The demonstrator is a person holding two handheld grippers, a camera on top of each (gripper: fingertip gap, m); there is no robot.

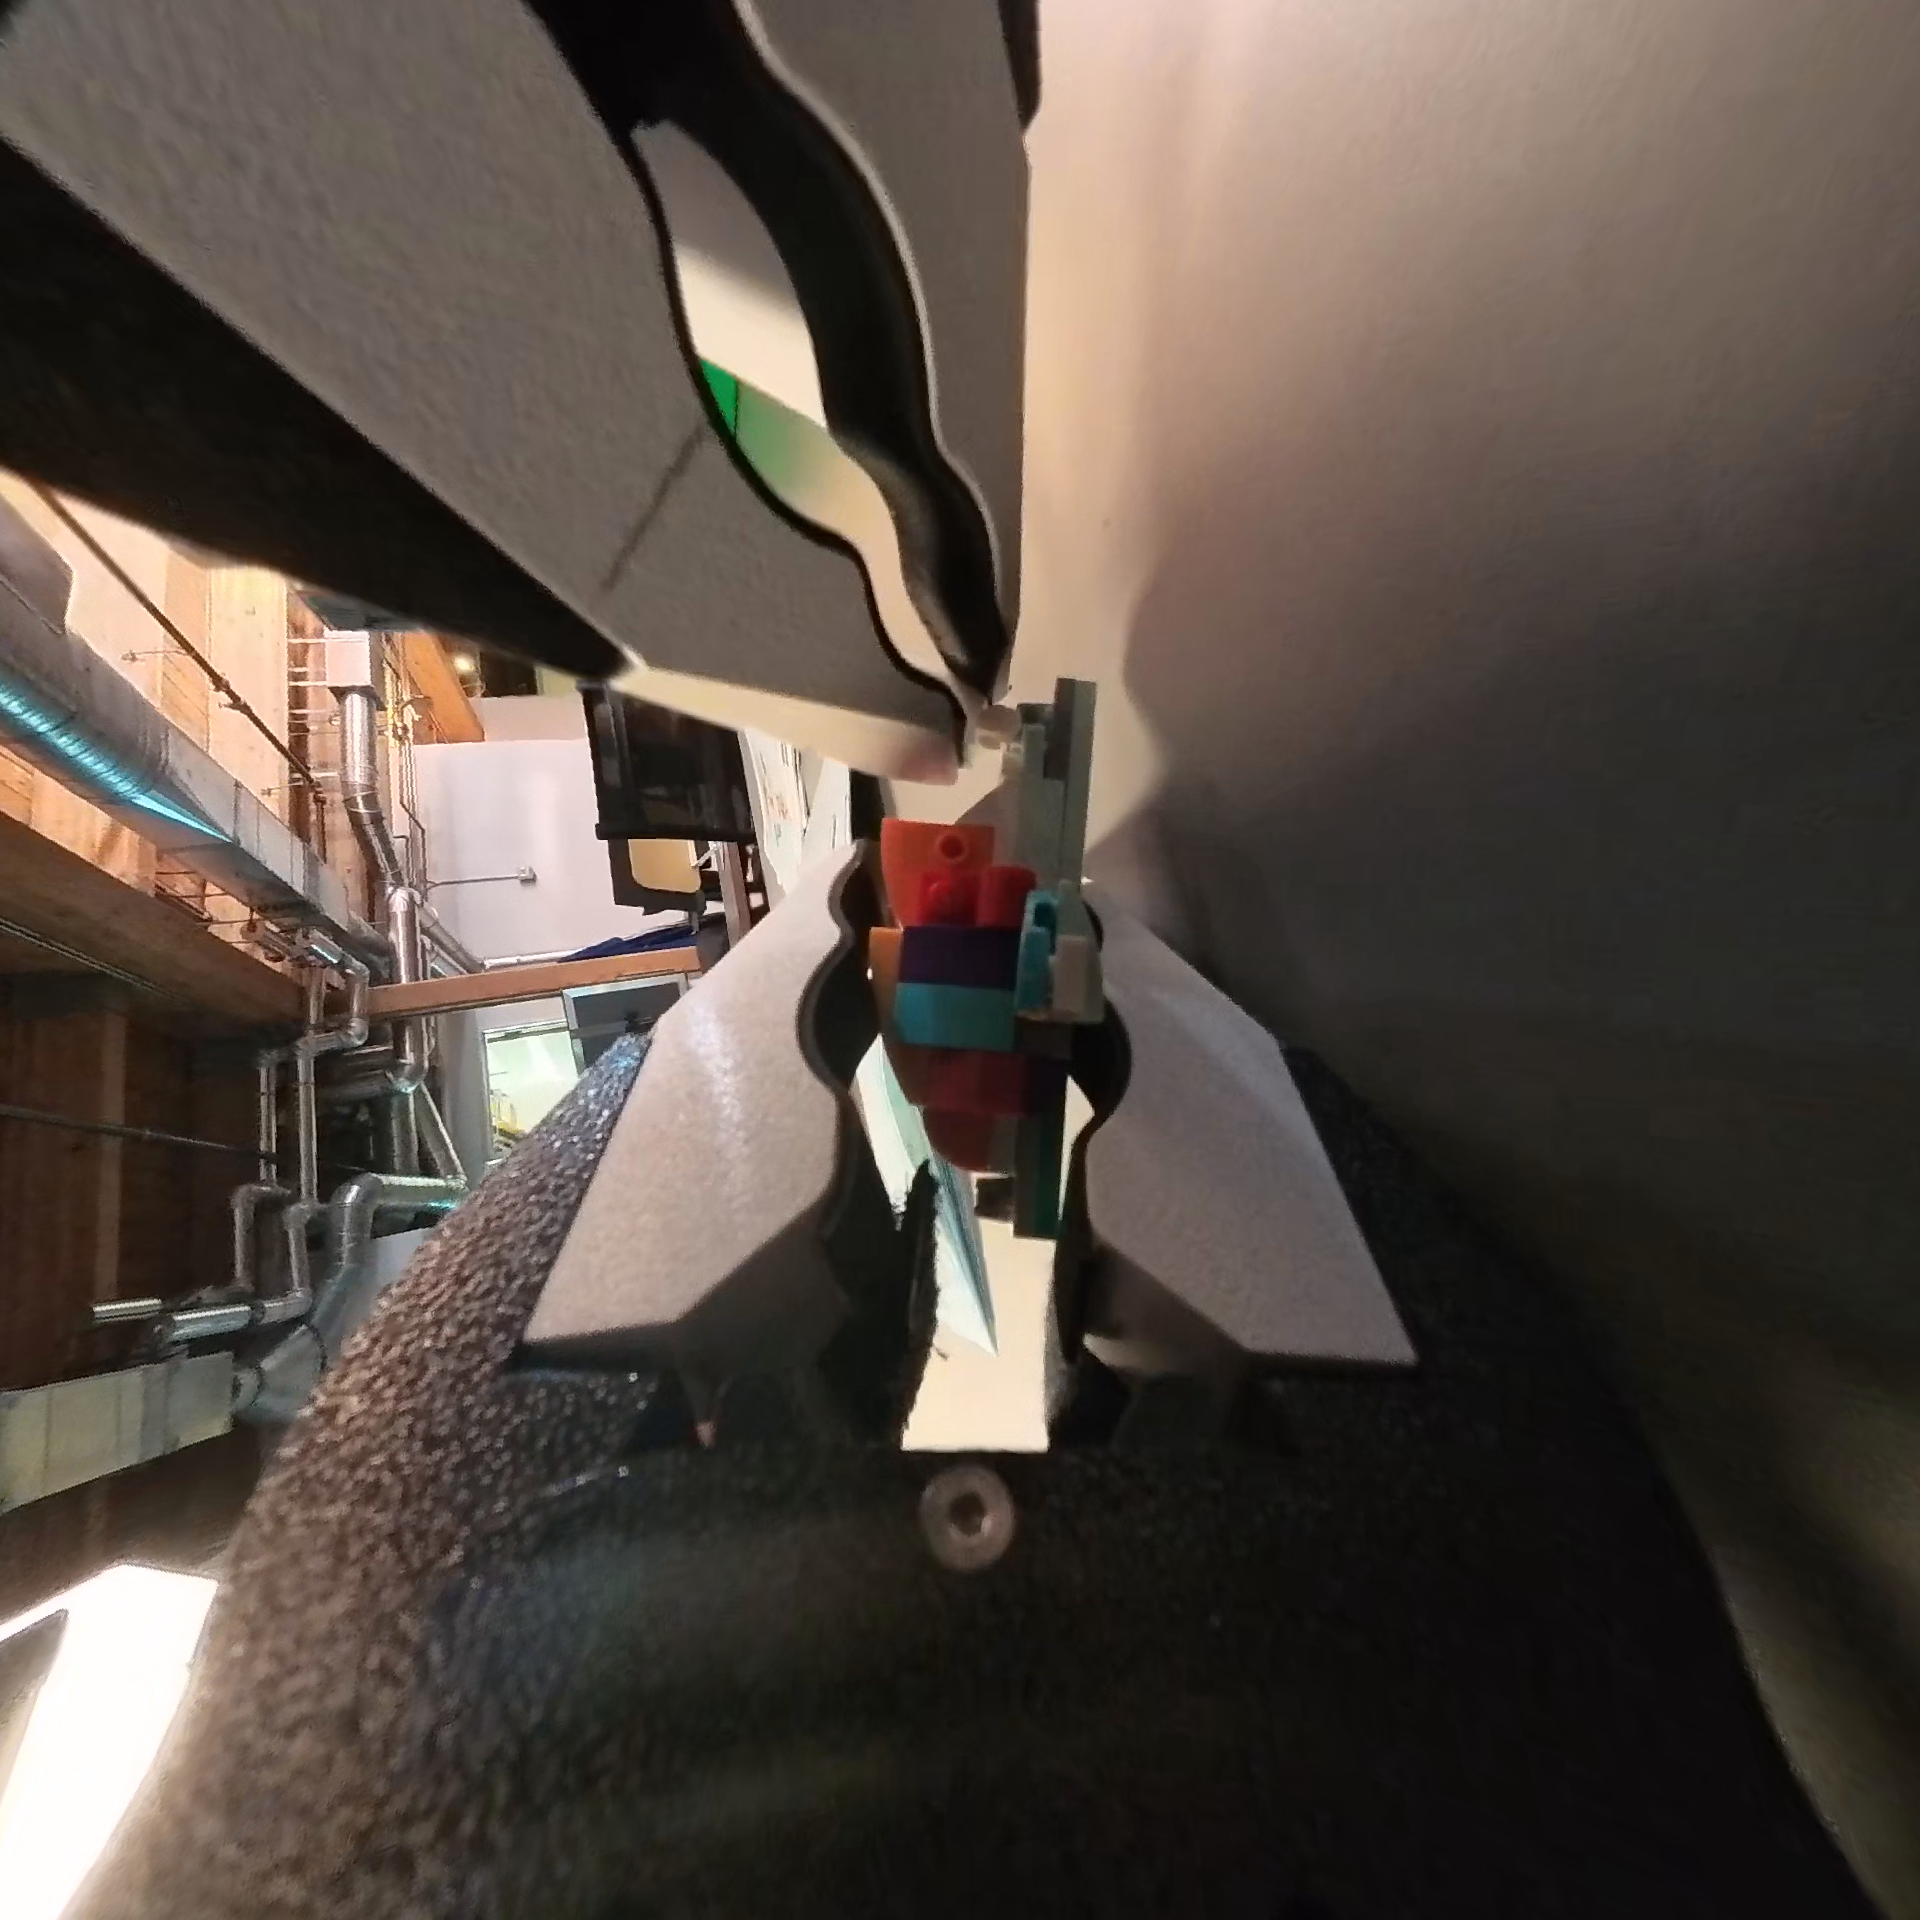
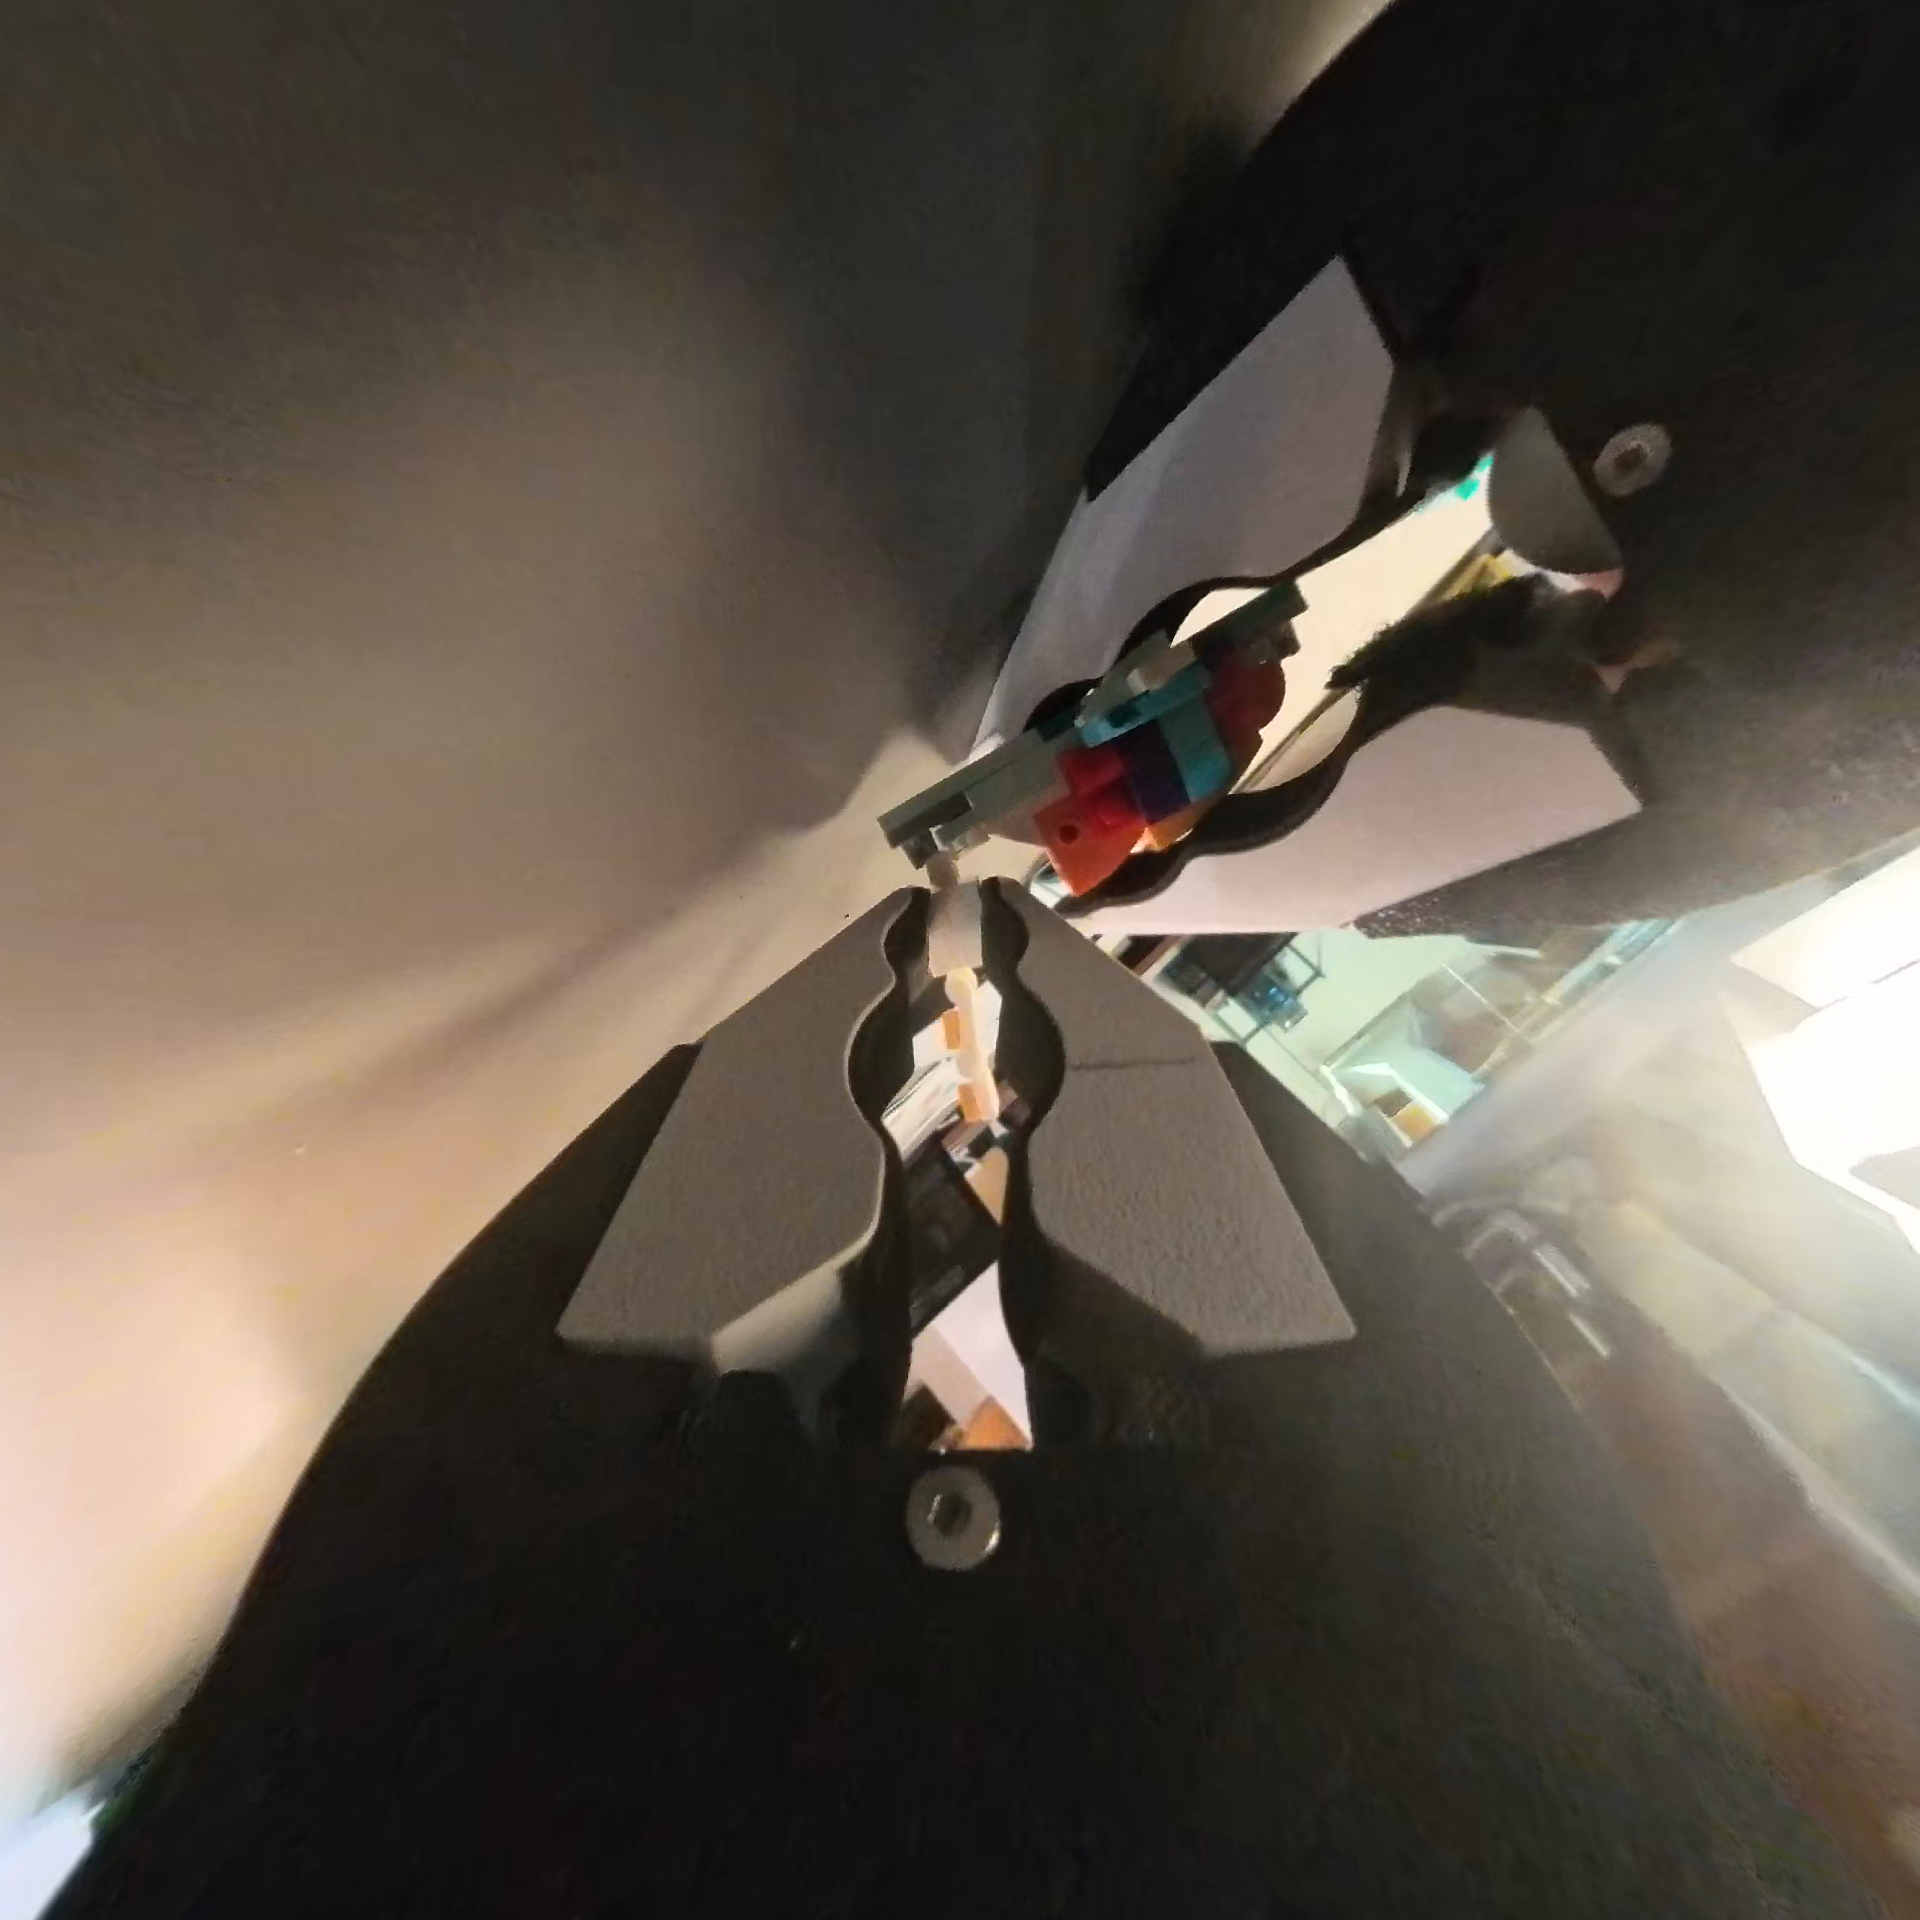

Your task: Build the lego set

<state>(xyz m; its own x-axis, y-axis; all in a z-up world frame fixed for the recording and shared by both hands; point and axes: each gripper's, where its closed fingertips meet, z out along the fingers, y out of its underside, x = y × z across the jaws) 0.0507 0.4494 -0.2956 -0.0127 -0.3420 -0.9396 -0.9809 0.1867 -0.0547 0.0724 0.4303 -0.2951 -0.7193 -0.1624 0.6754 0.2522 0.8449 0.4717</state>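
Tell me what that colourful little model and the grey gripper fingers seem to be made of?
Colourful model: looks like hard moulded plastic, smooth with a slight sheen; studs and crisp block edges show. Grey fingers: probably matte plastic, perhaps printed, judging by the fine grainy texture.

A pale tabletop (image 1: 1455, 520) (shadowed, smooth) has the lego assembly (image 1: 1065, 831) against it.

Lego assembly (image 1: 971, 1023): mixed colours. Orange and red bricks at its 12 o'clock end, a dark purple band below, then a turquoise band, then red again toward 6 o'clock. Pale grey-green plate (image 1: 1070, 790) along its 3 o'clock side.

Left gripper (image 1: 971, 1013): light grey fingers, black speckled body.

Right gripper (image 2: 958, 899): grey fingers, black wavy inner edges; white piece (image 2: 956, 925) between them.

Table surface (image 1: 1507, 520): plain off-white, shadowed grey.
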